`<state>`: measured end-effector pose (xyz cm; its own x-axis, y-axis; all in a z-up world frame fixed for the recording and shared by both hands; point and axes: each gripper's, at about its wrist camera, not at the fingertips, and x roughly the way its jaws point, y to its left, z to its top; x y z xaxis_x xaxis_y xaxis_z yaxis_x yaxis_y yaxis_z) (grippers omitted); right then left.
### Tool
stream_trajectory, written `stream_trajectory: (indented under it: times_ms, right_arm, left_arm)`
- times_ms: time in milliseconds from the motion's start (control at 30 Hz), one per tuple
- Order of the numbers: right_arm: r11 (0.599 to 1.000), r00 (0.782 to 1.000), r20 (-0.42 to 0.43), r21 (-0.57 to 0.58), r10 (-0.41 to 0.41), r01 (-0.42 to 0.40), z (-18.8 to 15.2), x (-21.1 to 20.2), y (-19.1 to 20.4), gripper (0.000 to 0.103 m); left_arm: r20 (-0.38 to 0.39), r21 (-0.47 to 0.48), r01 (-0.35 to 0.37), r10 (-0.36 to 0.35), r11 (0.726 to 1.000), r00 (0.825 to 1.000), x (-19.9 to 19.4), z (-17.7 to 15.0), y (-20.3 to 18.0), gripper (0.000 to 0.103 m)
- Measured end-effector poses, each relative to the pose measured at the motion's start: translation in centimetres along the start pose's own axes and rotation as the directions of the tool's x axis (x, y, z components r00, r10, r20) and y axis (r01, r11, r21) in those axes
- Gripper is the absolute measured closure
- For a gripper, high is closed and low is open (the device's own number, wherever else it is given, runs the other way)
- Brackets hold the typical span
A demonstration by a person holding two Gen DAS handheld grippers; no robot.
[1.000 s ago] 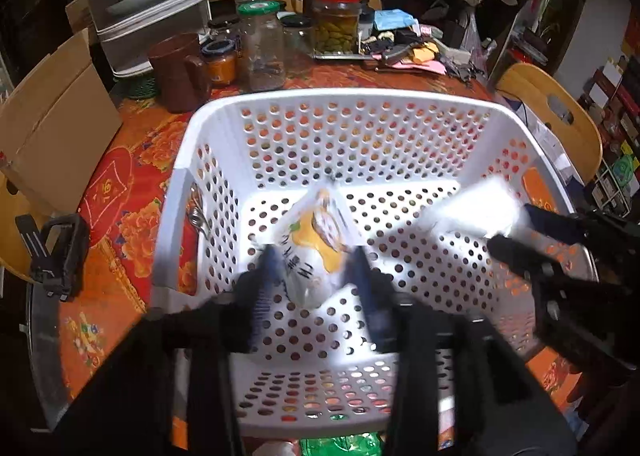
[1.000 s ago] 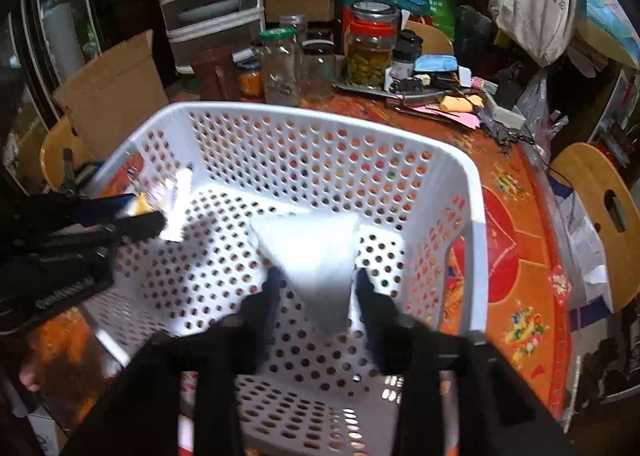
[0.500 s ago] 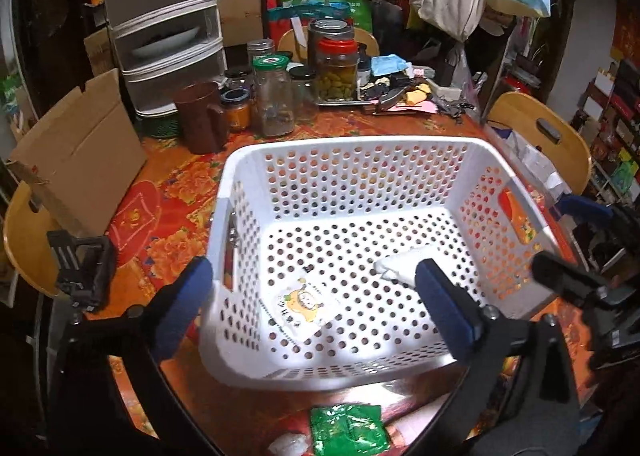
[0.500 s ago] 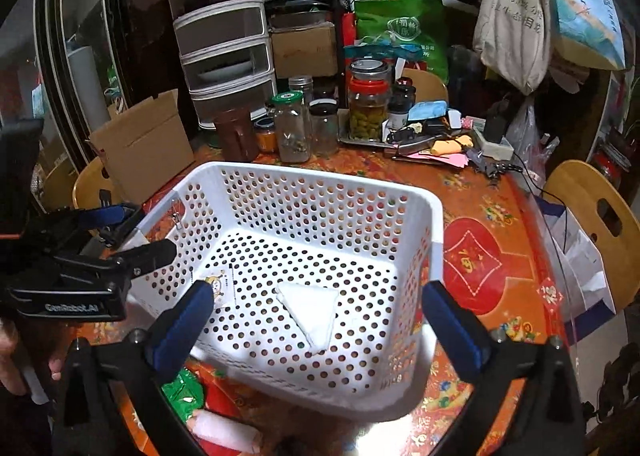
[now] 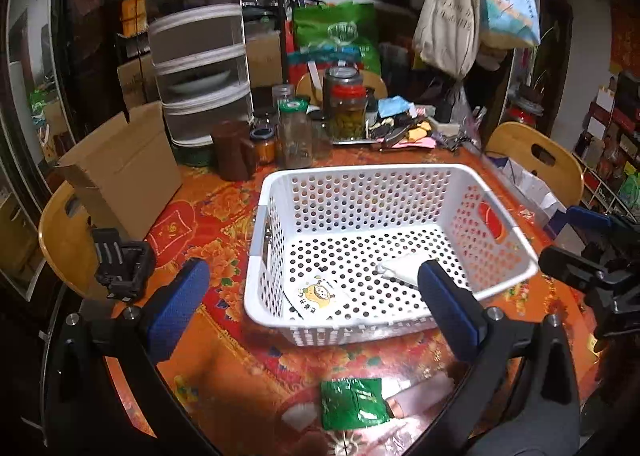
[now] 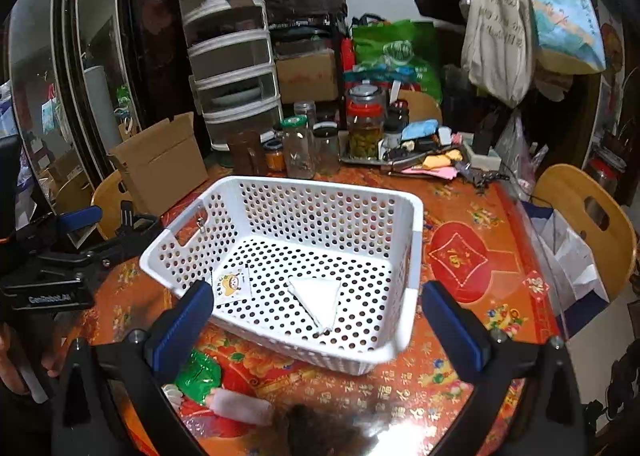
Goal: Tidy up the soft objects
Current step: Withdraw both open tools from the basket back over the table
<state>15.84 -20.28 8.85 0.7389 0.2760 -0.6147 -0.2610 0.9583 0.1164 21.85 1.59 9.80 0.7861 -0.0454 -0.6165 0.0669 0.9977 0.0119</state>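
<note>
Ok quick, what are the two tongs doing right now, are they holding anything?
Left tongs: open, holding nothing; they have just been opening.
Right tongs: open, holding nothing; they have just been opening.

Left tool [image 5: 312, 308] and right tool [image 6: 316, 324] both spread wide, empty, apparently angled downward

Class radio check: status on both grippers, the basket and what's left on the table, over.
Left gripper and right gripper open, jaws just opened, empty. Cartoon packet and white packet in basket. Green packet outside.
</note>
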Motion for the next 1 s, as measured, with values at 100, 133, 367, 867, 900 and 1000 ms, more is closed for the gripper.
stream_trajectory:
  times_ms: [100,133,367,867,900,1000]
  right_arm:
    - [1.0,1.0,0.018,-0.005,-0.015,0.015,-0.6,-1.4,0.5,0.0]
    - [1.0,1.0,0.022,-0.003,-0.01,0.01,-0.8,-1.8,0.6,0.0]
    - [1.0,0.998,0.065,-0.014,-0.007,0.008,-2.5,-4.4,1.5,0.0]
    - [0.999,0.995,0.087,0.002,-0.04,0.04,-9.4,-7.9,2.8,0.0]
    - [0.999,0.996,0.084,-0.004,-0.035,0.035,-9.8,-8.0,2.9,0.0]
    - [0.999,0.996,0.082,-0.016,-0.033,0.034,-11.1,-8.2,3.3,0.0]
  left_arm:
    - [0.026,0.002,0.001,-0.001,1.0,1.0,-2.1,-0.6,-0.1,0.0]
    - [0.035,-0.001,0.009,-0.009,1.0,0.999,-2.8,-0.9,-0.1,0.0]
    - [0.063,0.031,0.002,-0.004,1.0,0.998,-6.2,-2.9,-1.0,0.0]
    - [0.028,0.015,0.029,-0.029,0.999,0.999,-8.8,-10.1,-0.5,0.0]
    - [0.019,0.015,0.032,-0.032,0.999,0.999,-8.8,-10.4,-0.5,0.0]
    - [-0.018,0.015,0.035,-0.035,0.999,0.999,-8.1,-11.7,-0.1,0.0]
